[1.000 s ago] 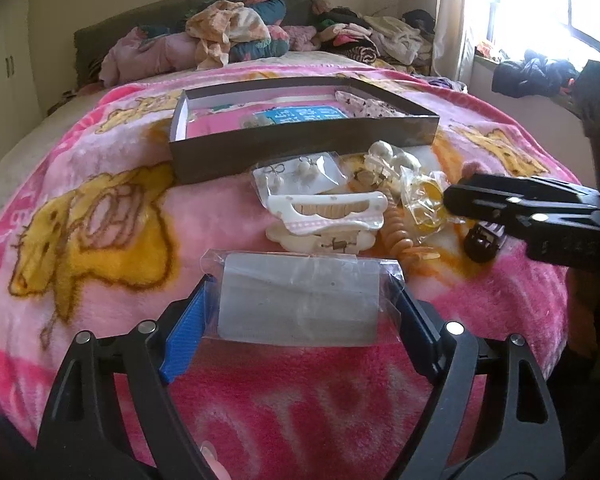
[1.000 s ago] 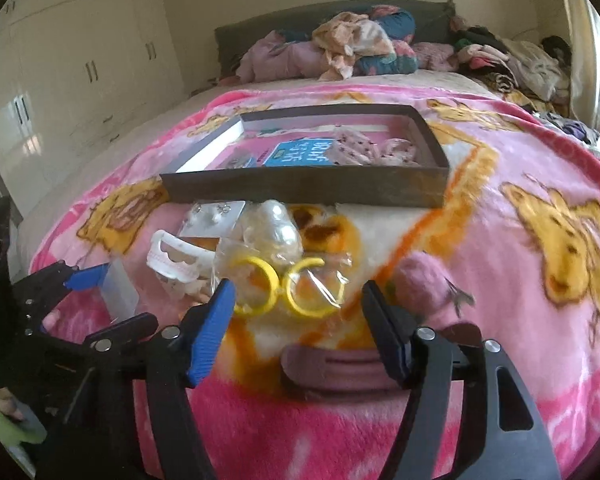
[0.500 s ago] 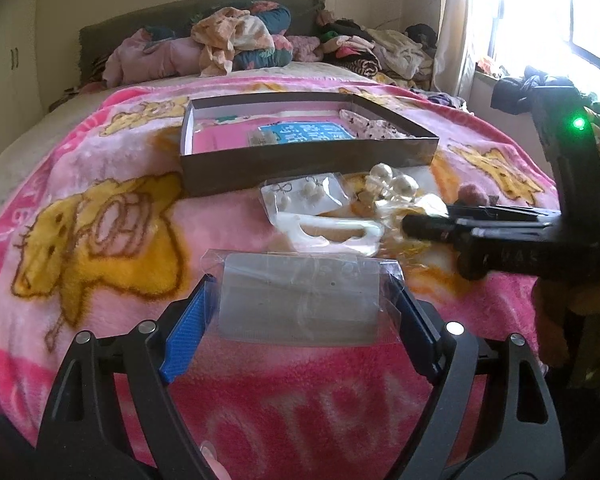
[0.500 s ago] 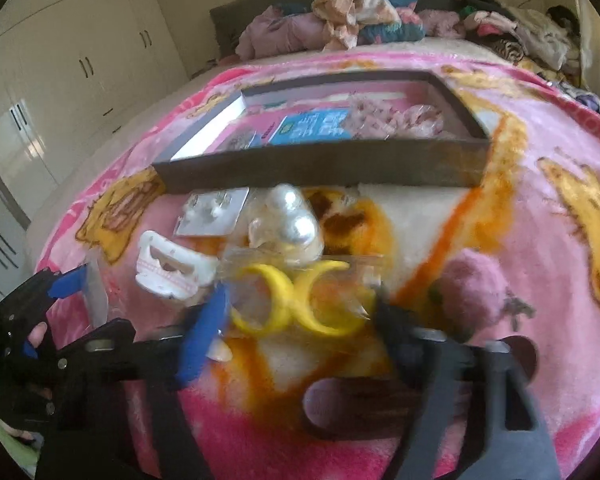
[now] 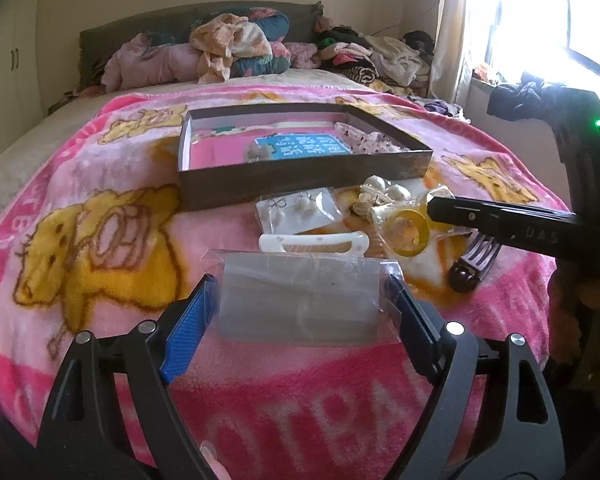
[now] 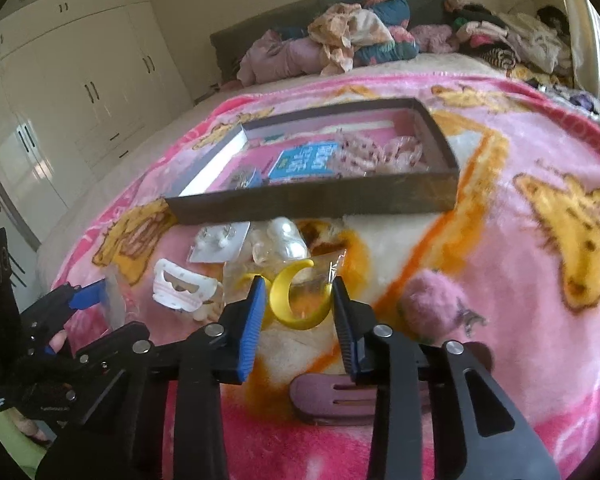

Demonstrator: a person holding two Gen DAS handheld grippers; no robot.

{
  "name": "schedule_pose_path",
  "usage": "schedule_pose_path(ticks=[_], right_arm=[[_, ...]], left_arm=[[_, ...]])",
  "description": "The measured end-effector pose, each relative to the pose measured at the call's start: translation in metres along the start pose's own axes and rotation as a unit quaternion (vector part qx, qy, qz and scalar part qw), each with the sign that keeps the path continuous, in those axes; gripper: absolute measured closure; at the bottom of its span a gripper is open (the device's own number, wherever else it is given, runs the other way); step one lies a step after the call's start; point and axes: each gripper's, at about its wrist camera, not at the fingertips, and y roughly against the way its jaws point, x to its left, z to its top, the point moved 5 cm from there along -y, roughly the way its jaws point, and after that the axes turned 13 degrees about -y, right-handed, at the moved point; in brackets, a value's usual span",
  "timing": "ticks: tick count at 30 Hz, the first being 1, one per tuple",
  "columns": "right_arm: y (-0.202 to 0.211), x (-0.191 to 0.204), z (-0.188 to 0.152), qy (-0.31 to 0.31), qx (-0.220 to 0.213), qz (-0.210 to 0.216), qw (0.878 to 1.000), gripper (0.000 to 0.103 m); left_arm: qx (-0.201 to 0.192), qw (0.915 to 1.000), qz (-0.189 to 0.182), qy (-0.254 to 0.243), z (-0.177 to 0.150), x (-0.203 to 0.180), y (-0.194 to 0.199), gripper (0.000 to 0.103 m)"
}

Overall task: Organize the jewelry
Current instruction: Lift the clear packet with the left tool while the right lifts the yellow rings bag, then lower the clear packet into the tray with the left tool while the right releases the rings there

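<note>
Jewelry is lying in a small heap on the pink blanket (image 5: 100,320), just in front of the dark tray (image 5: 300,184). The right gripper (image 6: 300,304) is closing its jaws on a clear packet of yellow hoops (image 6: 296,300); the packet is sitting between the pads, which are touching its sides, and in the left wrist view the same packet (image 5: 410,232) is hanging at the black fingertip. The left gripper (image 5: 300,308) is holding a flat clear bag (image 5: 300,304) with a grey card inside, its jaws standing wide and pressing on the bag's two edges. Just beyond that bag a white hair clip (image 5: 312,242) is lying on the blanket, and behind it an earring card (image 5: 300,210) in plastic is resting near the tray wall. Beside the card, pearly pieces (image 5: 380,194) are bunched in clear wrap. A dark claw clip (image 5: 474,264) is lying under the right gripper's fingers, and a pink pom-pom (image 6: 436,300) is sitting to the right of the hoops. Inside the tray a blue card (image 6: 304,160) and pale spotted pieces (image 6: 376,154) are lying flat. Clothes (image 5: 236,48) are piled at the headboard, and white wardrobes (image 6: 72,96) are lining the wall.
</note>
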Motion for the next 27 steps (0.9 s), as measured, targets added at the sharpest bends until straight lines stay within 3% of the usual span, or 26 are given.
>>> schedule_pose_path(ticks=[4,5,12,27], right_arm=[[0.01,-0.006,0.005,-0.019,0.0,0.012,1.0,0.08],[0.013,-0.006,0.007,-0.021,-0.003,0.016,1.0,0.094],[0.035,-0.015,0.021,-0.033,-0.023,0.017,0.999,0.094],[0.063,-0.037,0.076,-0.039,-0.086,-0.02,0.995,0.095]], left_arm=[[-0.001,1.0,-0.002,-0.003,0.006,-0.003,0.0,0.028],[-0.001,1.0,-0.003,-0.002,0.007,-0.004,0.0,0.028],[-0.002,0.9999,-0.015,-0.002,0.018,-0.01,-0.003,0.028],[-0.02,0.9996,-0.012,-0.016,0.083,-0.02,-0.027,0.028]])
